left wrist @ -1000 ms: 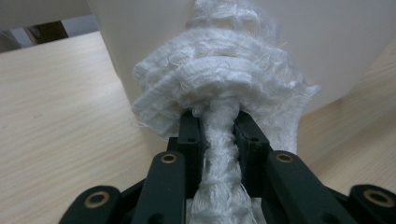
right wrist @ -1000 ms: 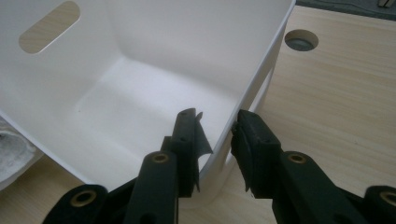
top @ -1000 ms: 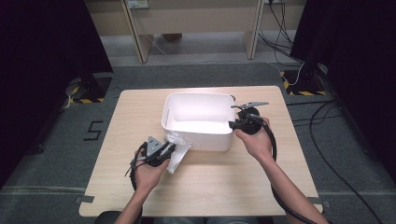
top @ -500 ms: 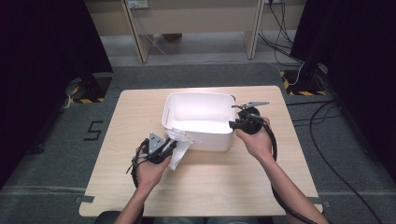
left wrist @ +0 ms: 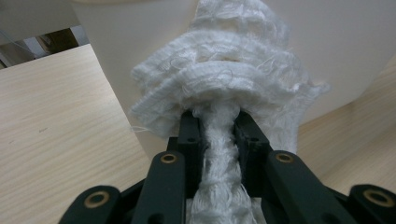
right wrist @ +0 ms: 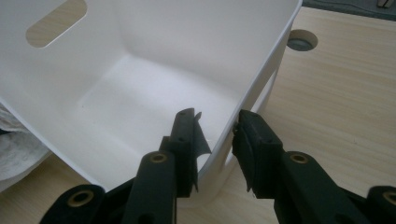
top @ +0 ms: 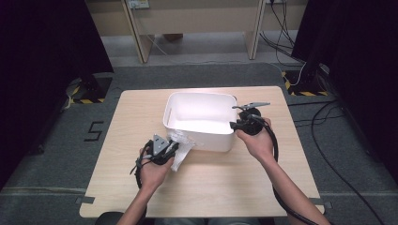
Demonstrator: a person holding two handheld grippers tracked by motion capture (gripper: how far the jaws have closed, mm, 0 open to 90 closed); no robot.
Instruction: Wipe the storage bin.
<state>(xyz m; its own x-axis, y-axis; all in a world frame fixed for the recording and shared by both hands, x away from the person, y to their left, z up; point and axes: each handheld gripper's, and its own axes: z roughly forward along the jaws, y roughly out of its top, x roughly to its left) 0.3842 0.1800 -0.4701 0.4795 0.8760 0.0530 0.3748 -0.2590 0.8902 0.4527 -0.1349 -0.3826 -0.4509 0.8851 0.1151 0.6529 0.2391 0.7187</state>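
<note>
Against the frame a second ago little differs in the high view: the left gripper (top: 165, 149) sits a touch lower and further left on the table (top: 136, 112), the white cloth (top: 180, 147) moving with it, while the right gripper (top: 240, 124) stays at the right end of the white tub (top: 199, 112); the tub itself has not shifted.

The left gripper's jaws are pressed together on the cloth; in the left gripper view a twisted strand of the cloth (left wrist: 224, 93) runs down between the two black jaws and bunches above them in soft ruffled folds. The cloth is a loose, open weave, fuzzy with stray threads, crumpled rather than flat; it lies just beside the tub's near wall, on the table in front of the tub's left corner.

The right gripper (right wrist: 215, 135) straddles the tub's (right wrist: 140, 93) rim at a corner, one jaw inside and one outside; the inner pad seems to touch the wall, but a gap shows beside the outer pad, and I cannot tell whether the wall is truly clamped. The tub is smooth matte plastic, rectangular with rounded corners and thin walls, an oval handle slot cut through its far end. The table is pale wood-grain laminate, flat and bare, with a round cable hole (right wrist: 302, 41) beyond the tub.
</note>
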